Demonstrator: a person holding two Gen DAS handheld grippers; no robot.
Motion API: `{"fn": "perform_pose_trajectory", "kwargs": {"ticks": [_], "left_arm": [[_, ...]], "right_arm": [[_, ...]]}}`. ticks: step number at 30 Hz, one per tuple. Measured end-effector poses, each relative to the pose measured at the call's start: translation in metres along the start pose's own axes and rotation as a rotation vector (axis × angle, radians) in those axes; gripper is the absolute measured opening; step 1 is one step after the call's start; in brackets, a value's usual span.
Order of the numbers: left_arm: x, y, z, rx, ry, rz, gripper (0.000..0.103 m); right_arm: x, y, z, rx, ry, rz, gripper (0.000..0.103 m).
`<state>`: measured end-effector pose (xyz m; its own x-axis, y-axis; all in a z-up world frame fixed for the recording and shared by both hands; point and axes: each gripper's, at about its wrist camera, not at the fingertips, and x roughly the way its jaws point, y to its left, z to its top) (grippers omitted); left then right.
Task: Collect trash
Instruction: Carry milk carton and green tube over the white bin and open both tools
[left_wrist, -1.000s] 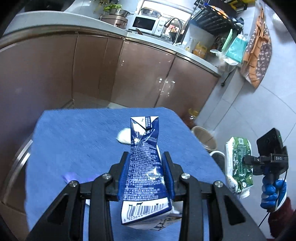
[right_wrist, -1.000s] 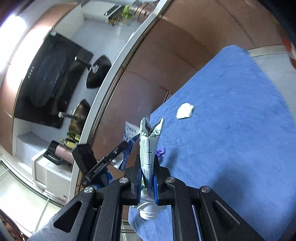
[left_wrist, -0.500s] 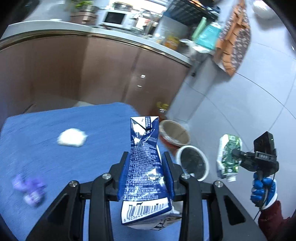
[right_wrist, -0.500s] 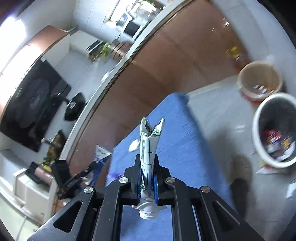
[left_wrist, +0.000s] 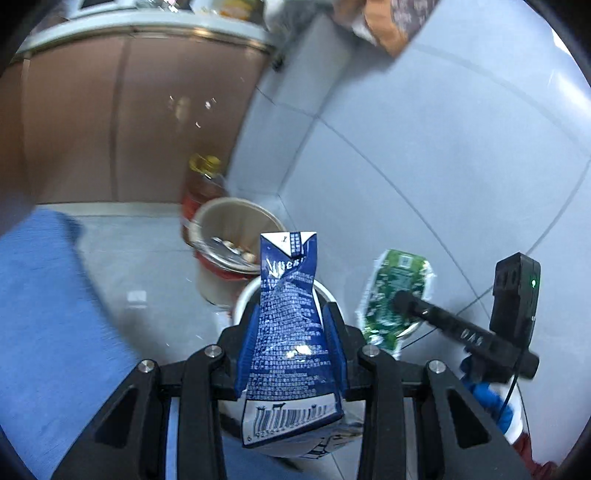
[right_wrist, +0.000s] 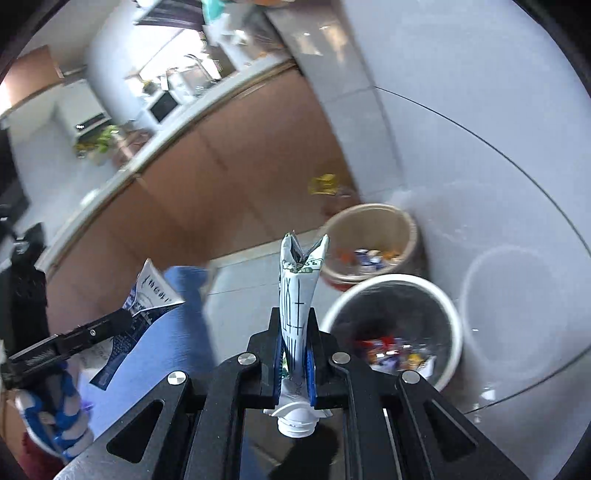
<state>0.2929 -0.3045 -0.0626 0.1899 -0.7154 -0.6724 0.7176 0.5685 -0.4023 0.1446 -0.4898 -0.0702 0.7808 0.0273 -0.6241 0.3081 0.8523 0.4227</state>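
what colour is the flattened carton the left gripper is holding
Dark blue with white print and a white barcode strip, clearest in the left wrist view: the carton sits clamped in the left gripper.

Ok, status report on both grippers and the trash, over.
Left gripper shut on blue carton. Right gripper shut on green carton. White bin just ahead, tan bin behind it. Nothing in the way.

Home kitchen, brown cabinets (right_wrist: 229, 166), microwave (right_wrist: 162, 107) on countertop (right_wrist: 122, 177), tiled floor (left_wrist: 424, 147)
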Motion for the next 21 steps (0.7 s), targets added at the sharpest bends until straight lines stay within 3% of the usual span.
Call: {"fn": "perform_pose_trajectory", "kwargs": {"ticks": [6,14,15,17,18,21], "left_arm": [[0.091,-0.013,0.011,-0.006,0.105,-0.018,0.033],[0.164,0.002,0.017,-0.088,0.17,0.007,0.034],[0.172,0.004,0.018,-0.101,0.181,0.006,0.034],[0.189,0.011,0.017,-0.141,0.207,-0.004,0.038],[0.195,0.011,0.017,-0.152,0.213,-0.005,0.042],[0.207,0.018,0.014,-0.195,0.227,-0.017,0.043]], "right_arm": [[0.042,-0.02,0.002,-0.061,0.014,-0.146,0.01],[0.08,-0.042,0.008,-0.113,0.027,-0.246,0.012],[0.085,-0.042,0.007,-0.12,0.031,-0.261,0.015],[0.091,-0.043,0.007,-0.126,0.031,-0.29,0.036],[0.092,-0.044,0.006,-0.132,0.023,-0.315,0.041],[0.089,-0.047,0.002,-0.132,0.016,-0.339,0.045]]}}
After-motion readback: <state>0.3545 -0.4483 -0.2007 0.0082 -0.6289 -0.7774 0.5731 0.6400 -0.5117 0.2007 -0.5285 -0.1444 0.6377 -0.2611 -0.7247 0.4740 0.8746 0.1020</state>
